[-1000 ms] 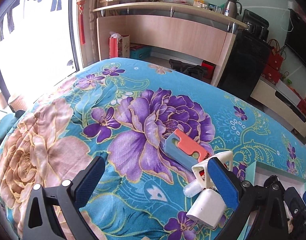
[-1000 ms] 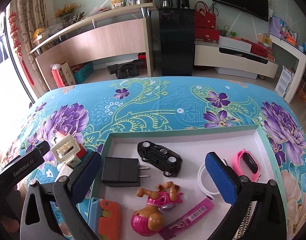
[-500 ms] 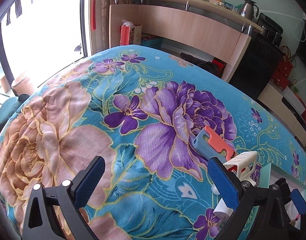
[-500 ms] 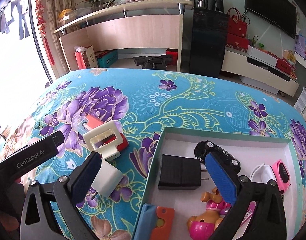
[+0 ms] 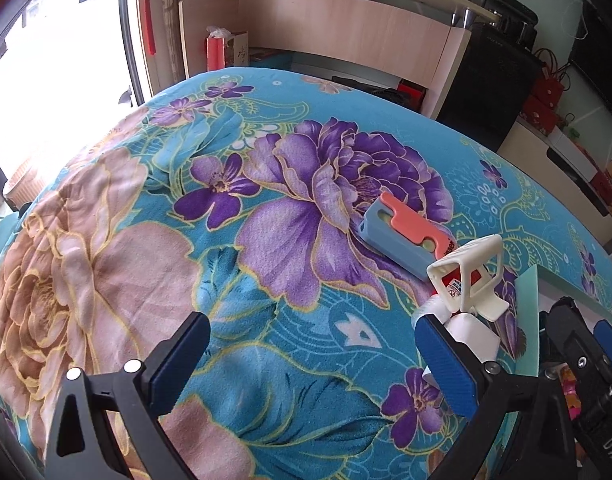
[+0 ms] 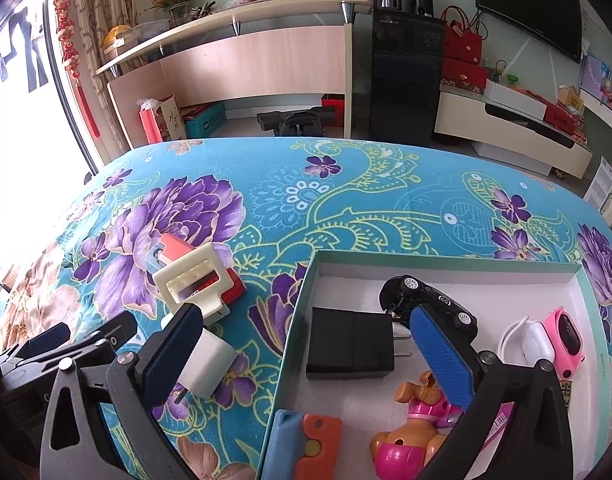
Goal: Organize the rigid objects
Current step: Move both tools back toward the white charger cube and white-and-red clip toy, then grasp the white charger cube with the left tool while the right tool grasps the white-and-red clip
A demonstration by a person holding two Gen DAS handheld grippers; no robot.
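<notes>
A blue and orange box cutter [image 5: 406, 240] lies on the flowered cloth, with a cream plastic frame [image 5: 466, 276] and a white charger [image 5: 474, 338] beside it. They show in the right wrist view too: the frame [image 6: 192, 280] and the charger [image 6: 208, 366]. A white tray [image 6: 446, 270] holds a black charger [image 6: 350, 344], a black toy car [image 6: 430, 306], a pink watch [image 6: 566, 332], a toy dog [image 6: 410, 432] and a second box cutter [image 6: 306, 444]. My left gripper [image 5: 310, 360] is open and empty over the cloth. My right gripper [image 6: 302, 352] is open over the tray's left wall.
The flowered cloth [image 5: 106, 248] covers the whole table. The tray's left wall [image 5: 526, 304] shows at the right of the left wrist view, with the other gripper behind it. A wooden counter [image 6: 246, 60] and a black cabinet [image 6: 406, 76] stand beyond the table.
My right gripper has swung left, from over the tray's middle to over its left wall. My left gripper has drifted left and back, so the loose objects sit further right in its view.
</notes>
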